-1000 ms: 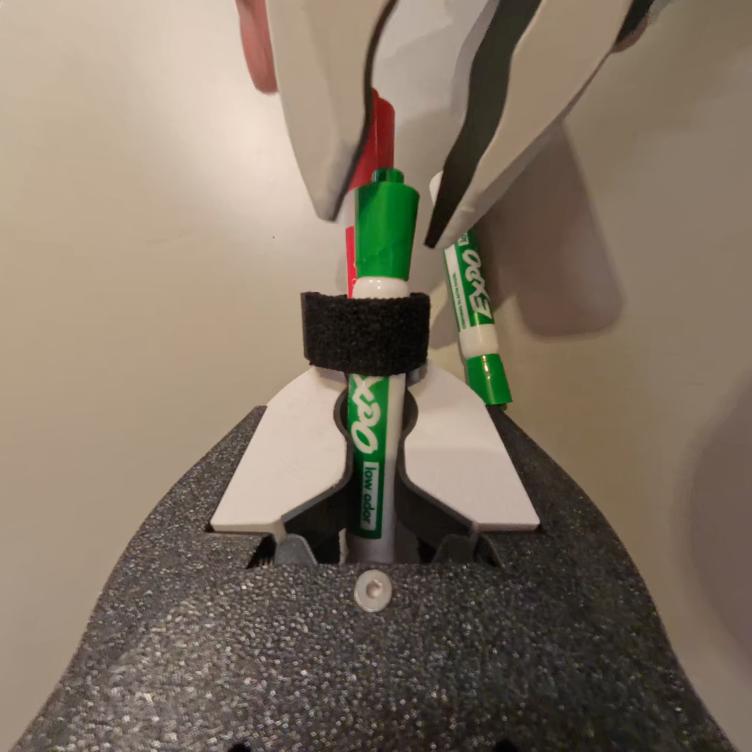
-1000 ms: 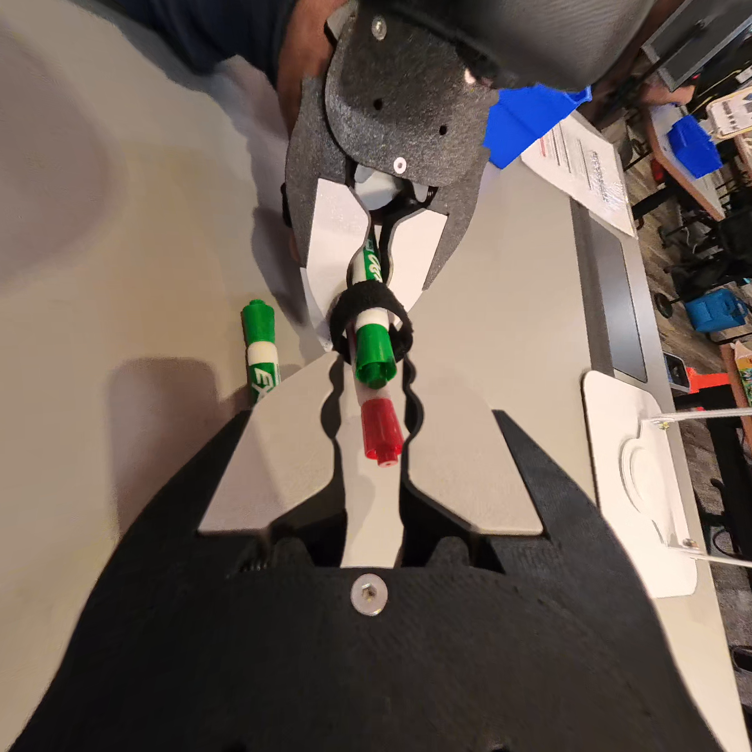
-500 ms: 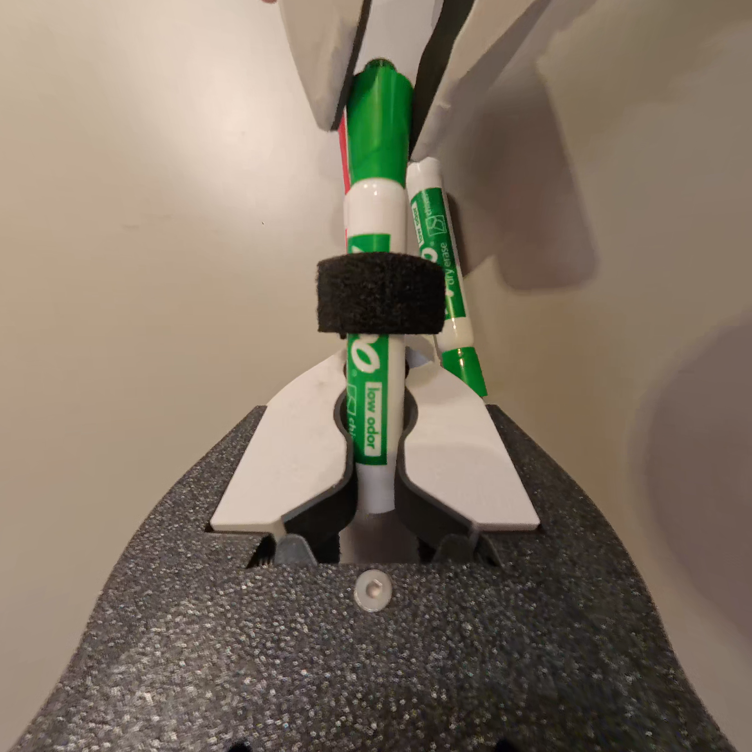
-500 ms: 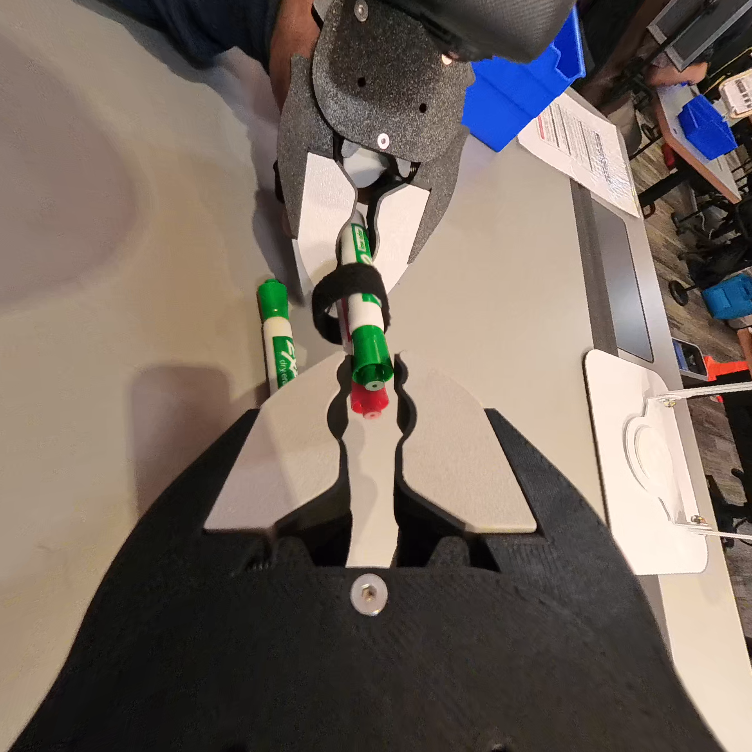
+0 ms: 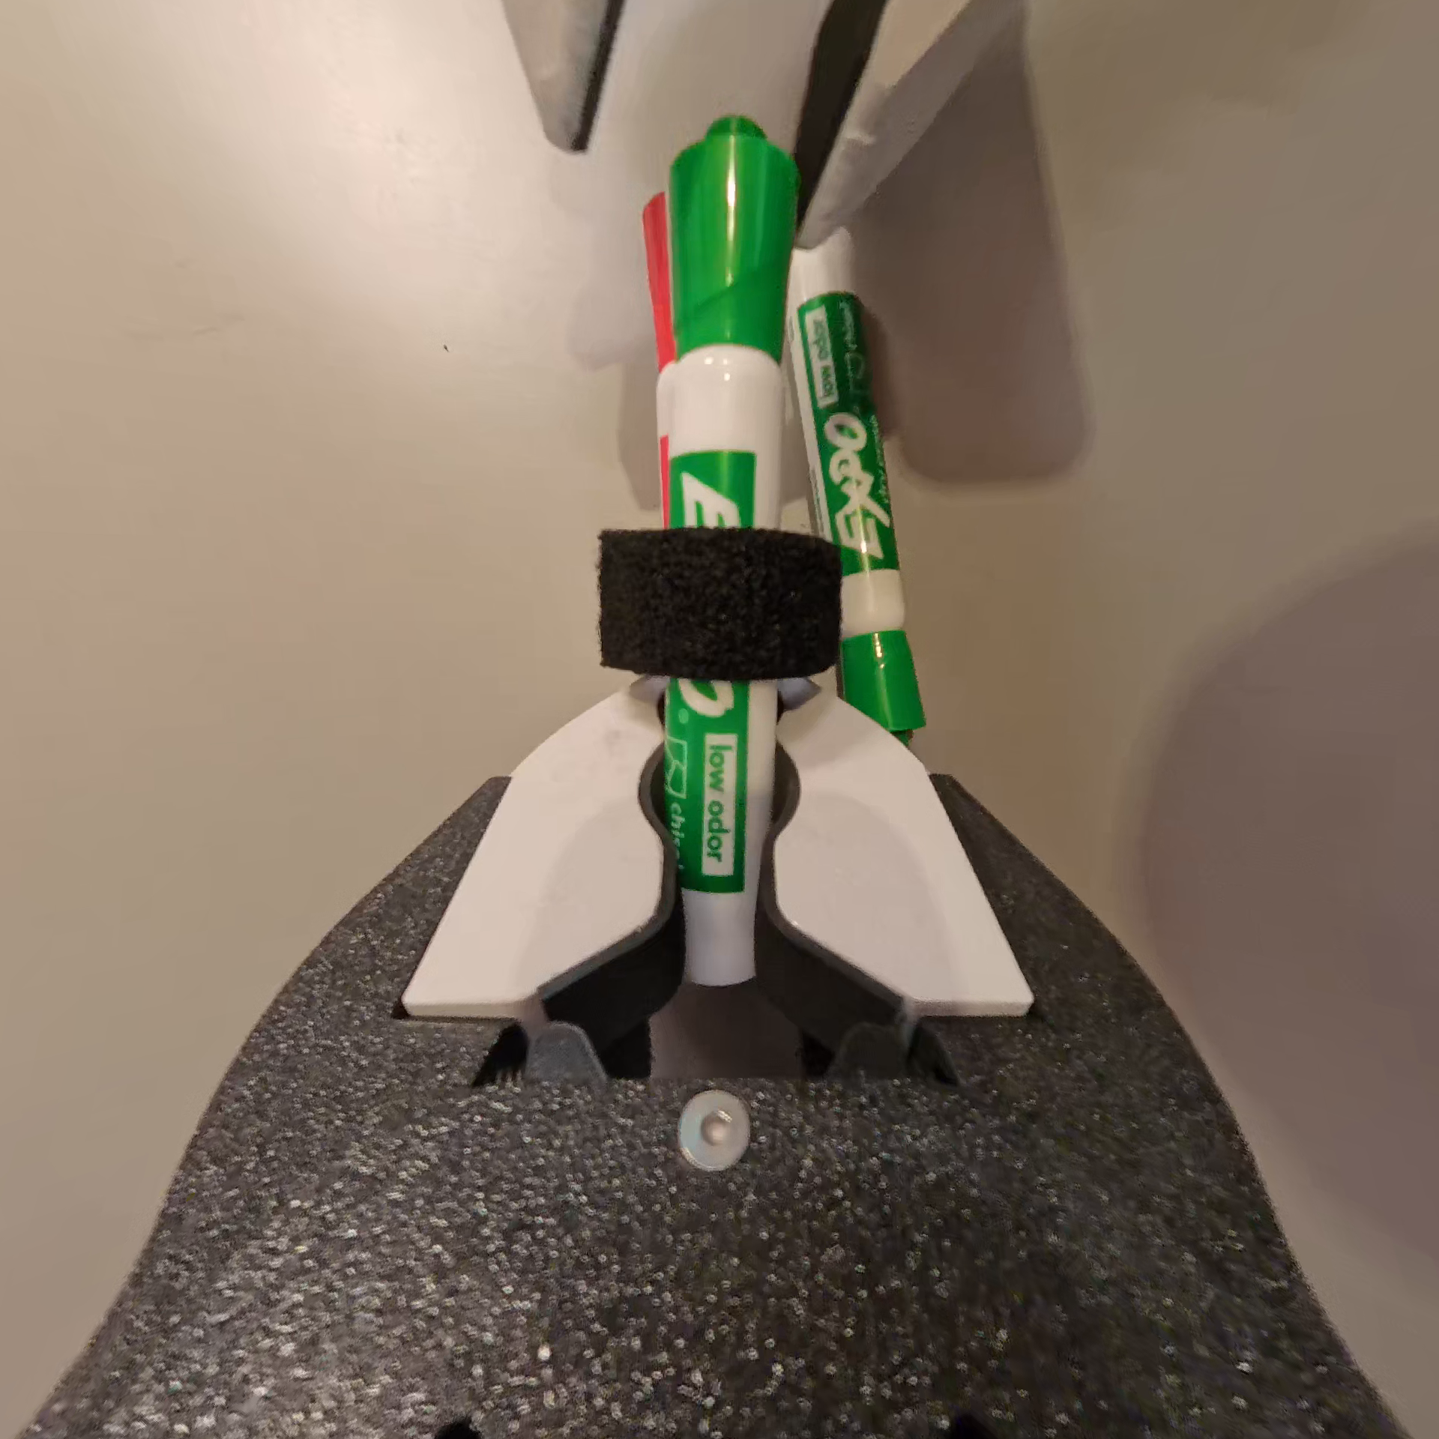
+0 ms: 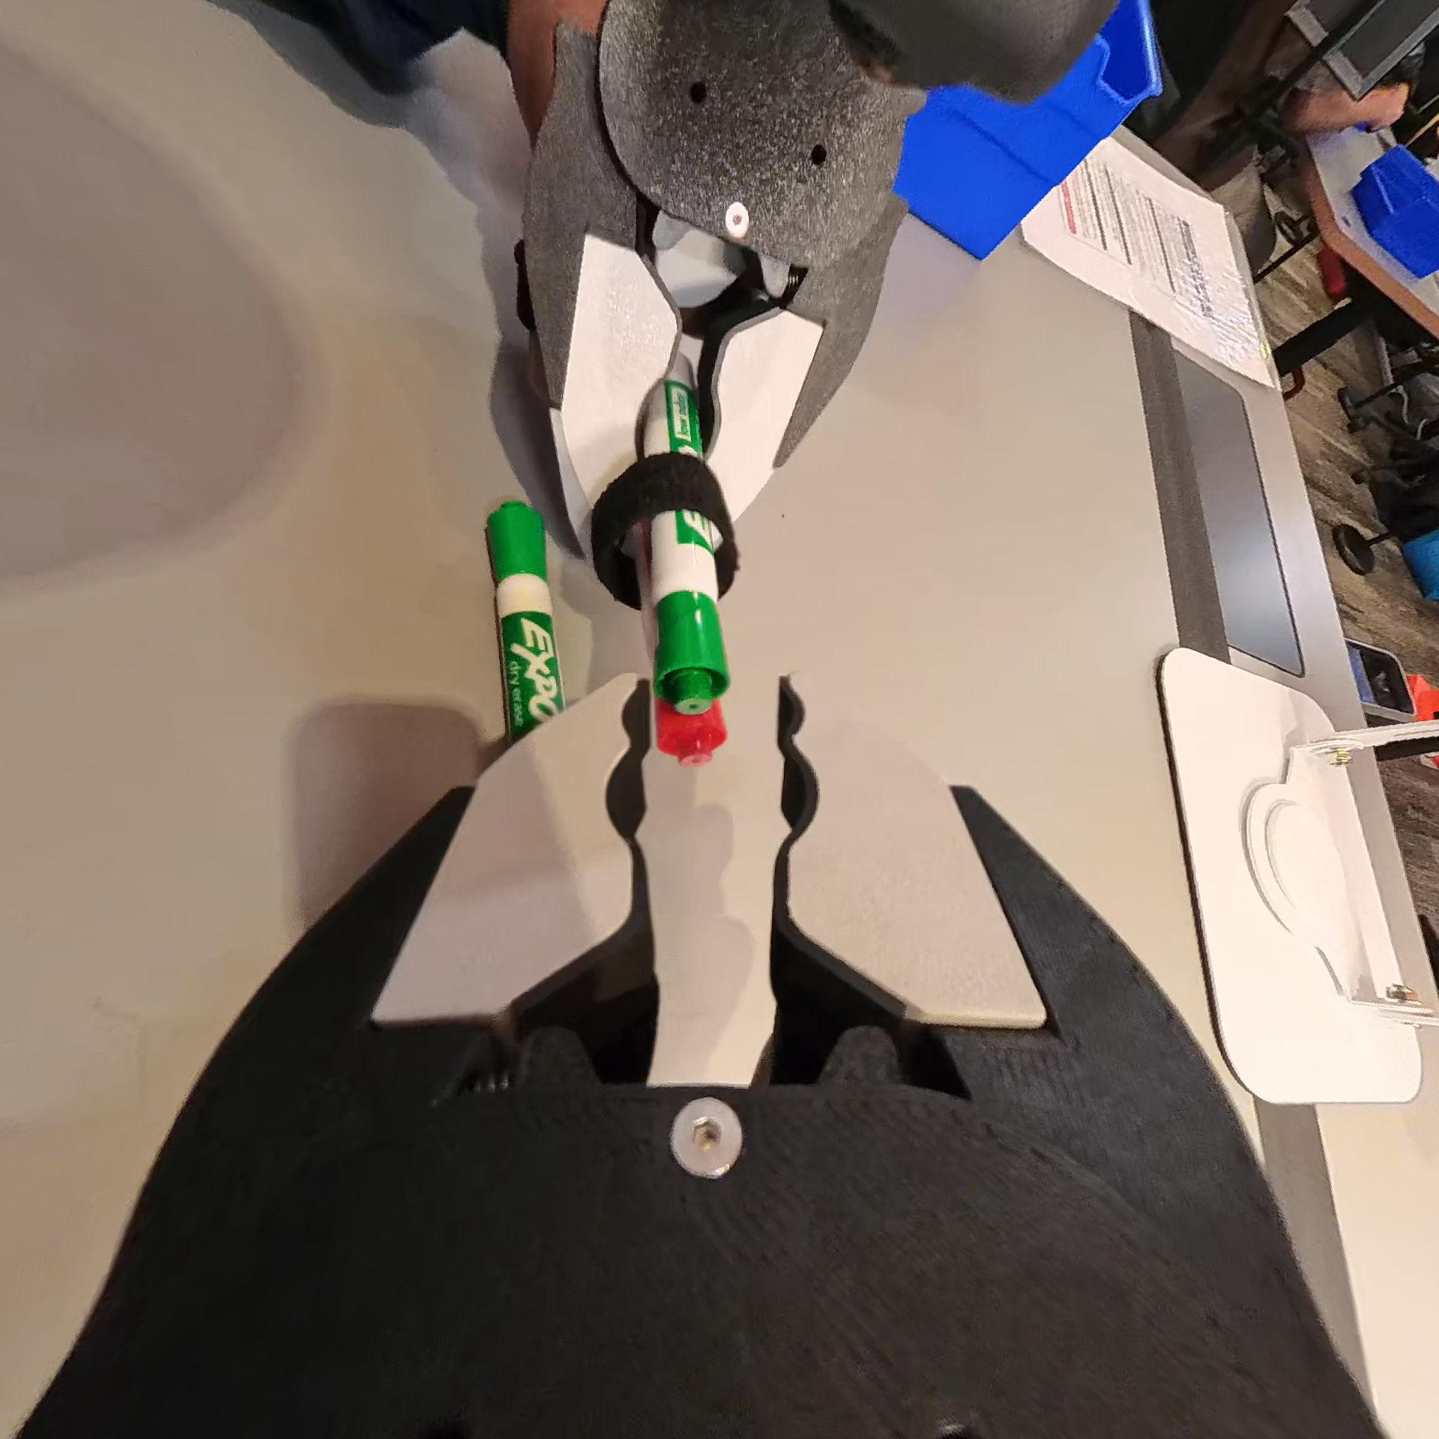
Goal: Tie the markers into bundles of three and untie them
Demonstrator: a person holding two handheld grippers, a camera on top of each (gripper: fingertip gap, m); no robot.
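Markers, green over red, wear a loose black strap; left hand-held gripper pinches them, right spread.

Beige table, blue bins, paper sheet, white pad, wood floor bkgd

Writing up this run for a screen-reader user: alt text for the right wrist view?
The left tool grips a green marker with a red marker beneath, both inside a loose black strap loop. The open right tool faces their caps. Another green marker lies on the table.
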